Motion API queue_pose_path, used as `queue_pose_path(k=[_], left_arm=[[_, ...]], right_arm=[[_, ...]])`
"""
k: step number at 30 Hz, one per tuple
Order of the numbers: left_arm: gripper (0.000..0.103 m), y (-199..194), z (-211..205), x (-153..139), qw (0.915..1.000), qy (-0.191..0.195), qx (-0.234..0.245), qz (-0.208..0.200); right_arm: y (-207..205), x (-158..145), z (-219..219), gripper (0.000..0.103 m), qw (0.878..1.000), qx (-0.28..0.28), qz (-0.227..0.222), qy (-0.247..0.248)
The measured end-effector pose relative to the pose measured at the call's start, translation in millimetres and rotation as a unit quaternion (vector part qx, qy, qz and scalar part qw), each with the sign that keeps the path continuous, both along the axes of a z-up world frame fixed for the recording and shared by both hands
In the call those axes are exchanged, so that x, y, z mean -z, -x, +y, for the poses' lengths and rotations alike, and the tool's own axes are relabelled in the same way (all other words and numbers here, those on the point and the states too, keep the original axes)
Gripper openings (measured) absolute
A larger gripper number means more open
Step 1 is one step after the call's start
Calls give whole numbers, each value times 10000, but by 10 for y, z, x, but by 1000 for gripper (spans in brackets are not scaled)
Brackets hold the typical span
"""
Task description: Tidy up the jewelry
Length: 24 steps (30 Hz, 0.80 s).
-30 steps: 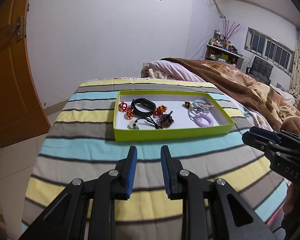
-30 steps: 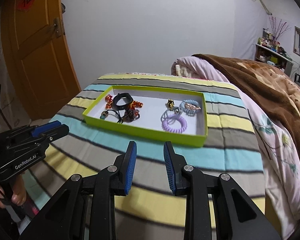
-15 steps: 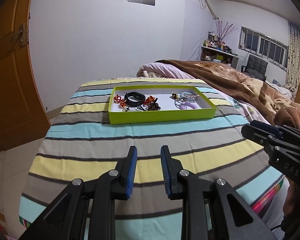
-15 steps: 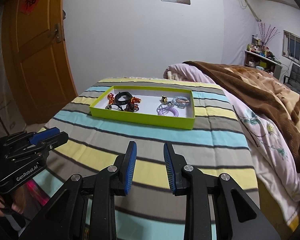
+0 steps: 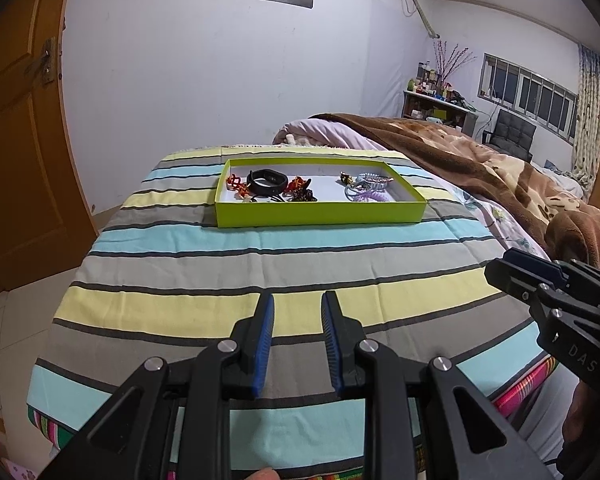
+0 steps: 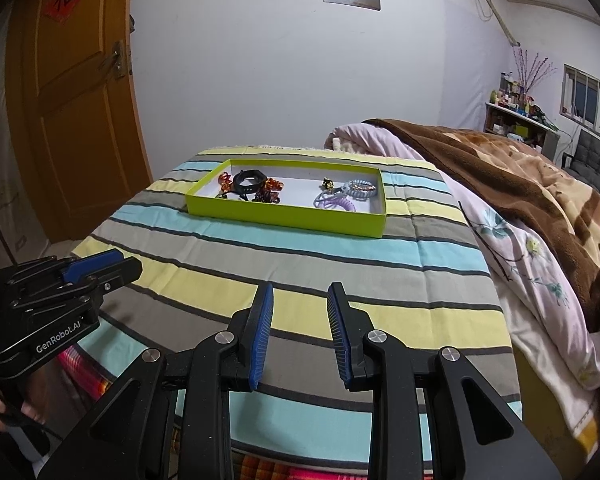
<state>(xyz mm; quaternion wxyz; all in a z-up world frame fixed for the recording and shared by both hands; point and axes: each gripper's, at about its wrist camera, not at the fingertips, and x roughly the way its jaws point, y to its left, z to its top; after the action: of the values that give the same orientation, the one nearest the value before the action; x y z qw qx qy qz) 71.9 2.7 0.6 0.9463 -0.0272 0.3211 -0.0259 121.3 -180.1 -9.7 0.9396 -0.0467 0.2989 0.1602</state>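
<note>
Left wrist view puts your left gripper (image 5: 297, 308) low over the near end of the striped bedspread (image 5: 260, 276), its jaws standing part open with nothing between them, and the gap is the same as a second ago. What differs is the distance: the one lime-green tray (image 5: 320, 214) filled the middle of the picture a second ago and now sits small and far up the bed, well apart from both grippers, so you have drawn both hands back toward the foot of the bed. Your right gripper (image 6: 300, 298) also stands part open and empty, with more bedspread showing ahead of it than before. Inside the tray the jewelry lies where it lay: on the left a cluster with one black band (image 5: 267, 181), red-orange beaded pieces (image 5: 236, 184) whose number you cannot settle at this size, and one dark brown piece (image 5: 302, 196); on the right a second cluster with one small gold piece (image 5: 345, 178), one pale blue coiled tie (image 5: 370, 180) and one purple coiled tie (image 5: 366, 197). That makes two clusters, apart from each other with bare white floor between. One brown blanket (image 6: 500, 168) lies along the right of the bed.
</note>
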Motion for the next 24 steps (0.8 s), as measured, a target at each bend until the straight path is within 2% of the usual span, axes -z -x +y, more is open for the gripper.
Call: queue_pose_path(k=[24], left_arm=[[25, 3, 6, 18, 10000, 4, -56, 30]], right_arm=[[4, -1, 31, 29, 10000, -26, 38, -8]])
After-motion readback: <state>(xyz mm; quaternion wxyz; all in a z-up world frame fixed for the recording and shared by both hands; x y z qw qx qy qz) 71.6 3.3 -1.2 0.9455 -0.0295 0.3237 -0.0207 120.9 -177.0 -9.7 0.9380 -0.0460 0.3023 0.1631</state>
